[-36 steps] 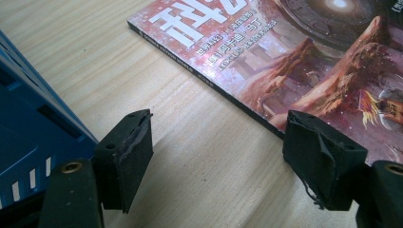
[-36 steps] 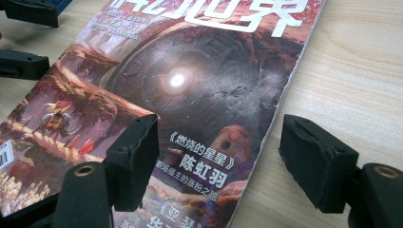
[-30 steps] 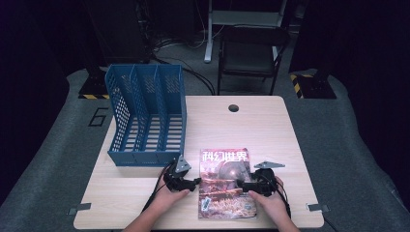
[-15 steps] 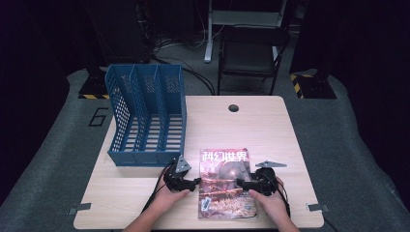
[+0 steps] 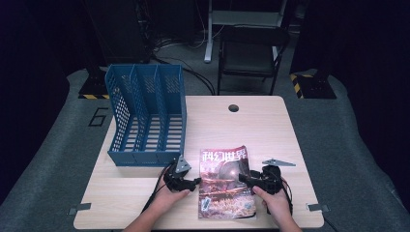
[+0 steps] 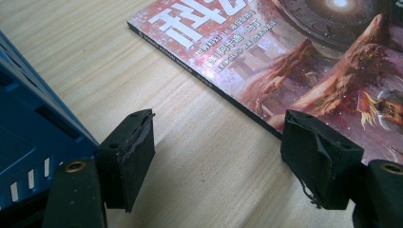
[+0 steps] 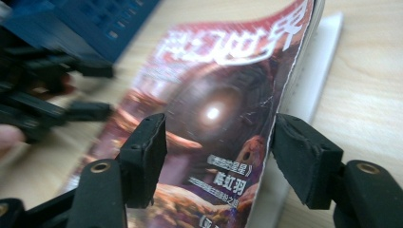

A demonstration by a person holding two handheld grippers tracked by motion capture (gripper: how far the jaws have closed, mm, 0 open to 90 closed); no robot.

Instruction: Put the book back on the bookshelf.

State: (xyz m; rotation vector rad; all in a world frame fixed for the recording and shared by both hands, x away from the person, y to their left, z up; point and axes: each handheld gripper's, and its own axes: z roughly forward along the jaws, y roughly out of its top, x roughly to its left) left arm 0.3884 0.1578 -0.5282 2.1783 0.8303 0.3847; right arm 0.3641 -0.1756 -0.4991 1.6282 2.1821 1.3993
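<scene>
Right claw closing around lifted magazine cover; left claw open, empty; wooden table.

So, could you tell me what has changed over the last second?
The right gripper has just been closing its jaws around the magazine, whose cover edge lifts between them. The left gripper, magazine and blue file rack stayed put.

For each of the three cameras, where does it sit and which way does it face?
High view: above the person's side, looking forward and down on the table; both forearms show.
Left gripper view: on the left claw, facing the magazine spine; its open jaws show.
Right gripper view: on the right claw, jaws closing either side of the lifted cover edge.
All share the magazine and rack.
</scene>
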